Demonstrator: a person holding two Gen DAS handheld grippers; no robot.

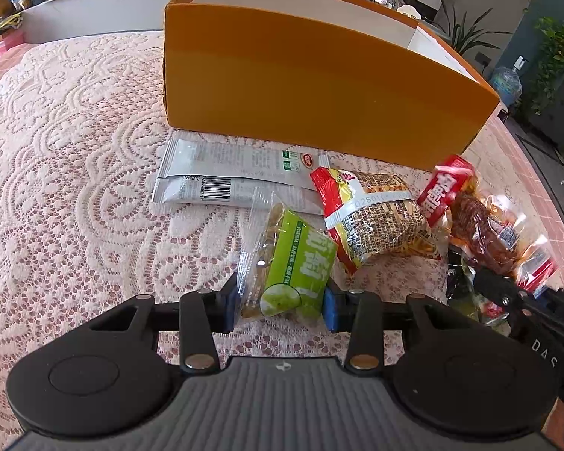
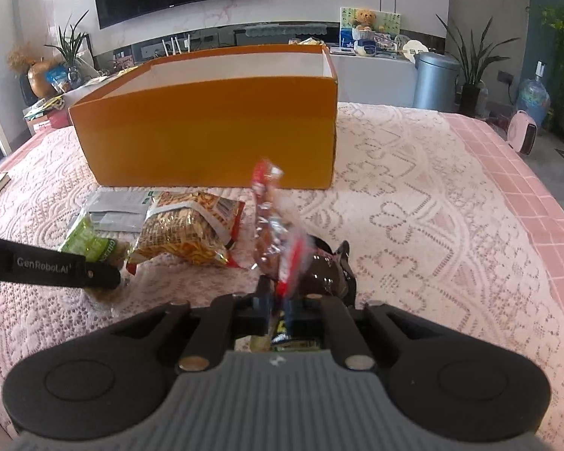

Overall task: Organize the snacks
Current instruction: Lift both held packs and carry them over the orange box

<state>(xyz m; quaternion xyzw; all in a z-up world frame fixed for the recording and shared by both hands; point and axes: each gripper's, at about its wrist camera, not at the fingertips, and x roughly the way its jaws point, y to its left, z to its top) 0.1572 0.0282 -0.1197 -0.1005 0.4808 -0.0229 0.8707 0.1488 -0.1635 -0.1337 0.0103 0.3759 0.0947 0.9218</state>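
An open orange box stands on the lace cloth, also in the right wrist view. My left gripper is shut on a green snack packet, which shows in the right wrist view too. My right gripper is shut on a clear red-ended meat snack packet, lifted and blurred; it also shows in the left wrist view. A yellow-red noodle snack bag and a grey flat packet lie before the box.
A dark packet lies under my right gripper. The table's pink right edge drops to the floor with a heater, a bin and plants. The left gripper's arm crosses the left of the right wrist view.
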